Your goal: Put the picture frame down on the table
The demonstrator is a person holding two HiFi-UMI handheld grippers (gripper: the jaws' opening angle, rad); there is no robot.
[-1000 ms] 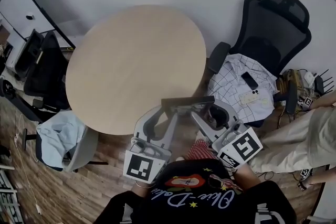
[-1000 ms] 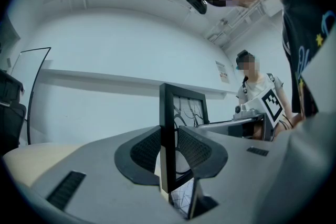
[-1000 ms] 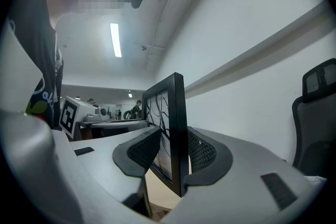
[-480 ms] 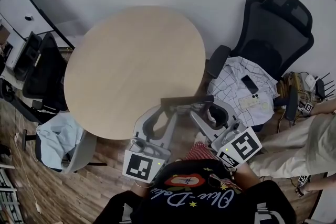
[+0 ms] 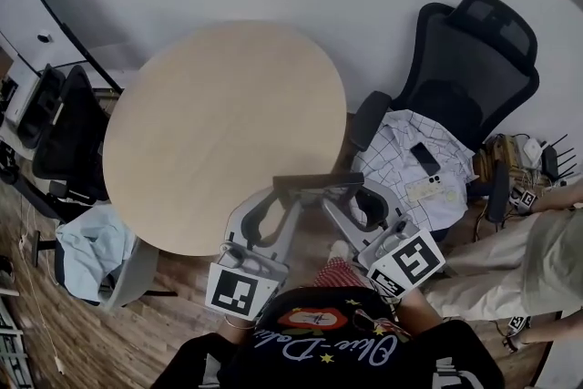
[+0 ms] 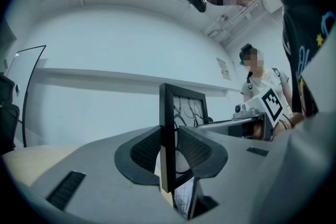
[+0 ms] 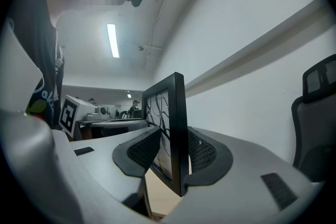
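Observation:
A black picture frame (image 5: 319, 182) stands upright, held at its two ends between my grippers, just off the near right rim of the round beige table (image 5: 209, 132). My left gripper (image 5: 285, 196) is shut on its left edge. In the left gripper view the frame (image 6: 167, 113) sits edge-on between the ribbed pads (image 6: 147, 150). My right gripper (image 5: 352, 194) is shut on the opposite edge. In the right gripper view the frame (image 7: 177, 113), with its line drawing behind glass, is pinched the same way. Both grippers point level.
A black office chair (image 5: 474, 59) to the right carries a checked shirt (image 5: 410, 164) and a phone (image 5: 422, 158). Another person (image 5: 537, 250) stands at far right. Dark chairs (image 5: 64, 127) and a light blue cloth (image 5: 86, 250) are at the left.
Both grippers have carried the frame a little forward, away from my body, along the table's near right rim. The grip on both ends is unchanged.

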